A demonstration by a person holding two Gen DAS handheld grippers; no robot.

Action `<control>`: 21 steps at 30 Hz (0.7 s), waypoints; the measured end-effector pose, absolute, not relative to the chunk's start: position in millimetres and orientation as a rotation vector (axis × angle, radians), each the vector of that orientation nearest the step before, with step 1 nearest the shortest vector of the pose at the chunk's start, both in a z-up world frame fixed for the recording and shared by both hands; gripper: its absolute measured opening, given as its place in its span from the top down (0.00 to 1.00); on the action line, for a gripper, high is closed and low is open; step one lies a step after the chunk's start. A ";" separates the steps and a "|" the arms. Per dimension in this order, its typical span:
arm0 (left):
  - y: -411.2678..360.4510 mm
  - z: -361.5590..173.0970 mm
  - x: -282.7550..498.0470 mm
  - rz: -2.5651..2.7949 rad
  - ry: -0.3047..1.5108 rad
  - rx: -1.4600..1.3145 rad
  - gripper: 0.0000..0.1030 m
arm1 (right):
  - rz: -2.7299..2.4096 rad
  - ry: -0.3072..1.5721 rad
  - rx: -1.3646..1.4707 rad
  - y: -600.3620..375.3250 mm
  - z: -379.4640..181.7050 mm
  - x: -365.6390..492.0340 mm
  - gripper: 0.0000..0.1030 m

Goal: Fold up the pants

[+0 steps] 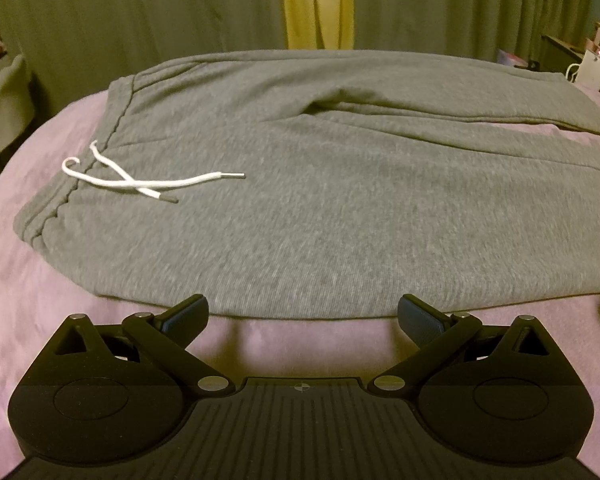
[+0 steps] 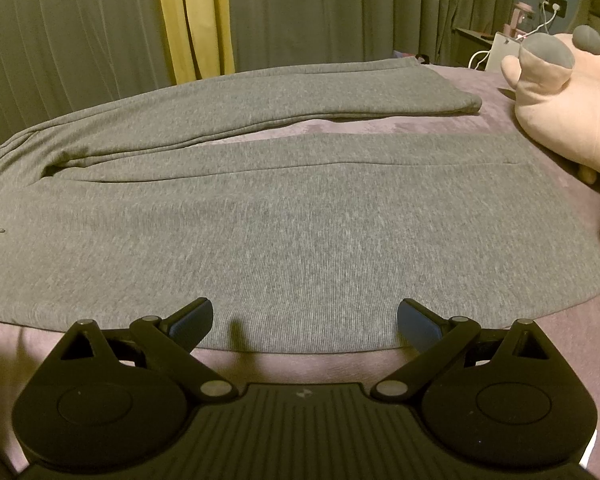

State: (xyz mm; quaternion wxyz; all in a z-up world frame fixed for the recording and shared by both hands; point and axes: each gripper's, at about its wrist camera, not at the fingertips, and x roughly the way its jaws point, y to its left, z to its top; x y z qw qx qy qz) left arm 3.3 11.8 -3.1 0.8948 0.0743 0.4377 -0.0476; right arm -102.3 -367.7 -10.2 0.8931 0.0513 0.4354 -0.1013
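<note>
On a mauve bedspread (image 1: 28,280), grey pants (image 1: 300,184) lie flat with both grippers poised at their near edge.

Seen from the left wrist, the left gripper (image 1: 302,314) holds its fingers spread wide and empty just short of the near hem, the waistband to the left with a white drawstring (image 1: 140,184) crossed on the fabric. From the right wrist, the right gripper (image 2: 305,322) is likewise spread and holding nothing, its fingertips over the near leg's edge; the far leg angles away toward a pink plush toy (image 2: 564,108) on the bed, olive curtains (image 2: 80,40) behind.
</note>
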 end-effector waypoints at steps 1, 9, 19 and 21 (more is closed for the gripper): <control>11.7 -2.9 3.3 -0.098 0.908 0.154 0.00 | -0.210 0.903 0.107 -367.5 -10.1 -102.4 0.04; 12.1 -2.7 3.6 -0.098 0.910 0.154 0.00 | -0.211 0.903 0.106 -367.3 -10.2 -102.8 0.04; 13.3 -3.8 4.3 -0.094 0.916 0.146 0.00 | -0.211 0.904 0.104 -367.4 -11.4 -103.5 0.04; 13.5 -3.7 4.8 -0.095 0.917 0.146 0.00 | -0.211 0.904 0.103 -367.6 -11.4 -103.6 0.04</control>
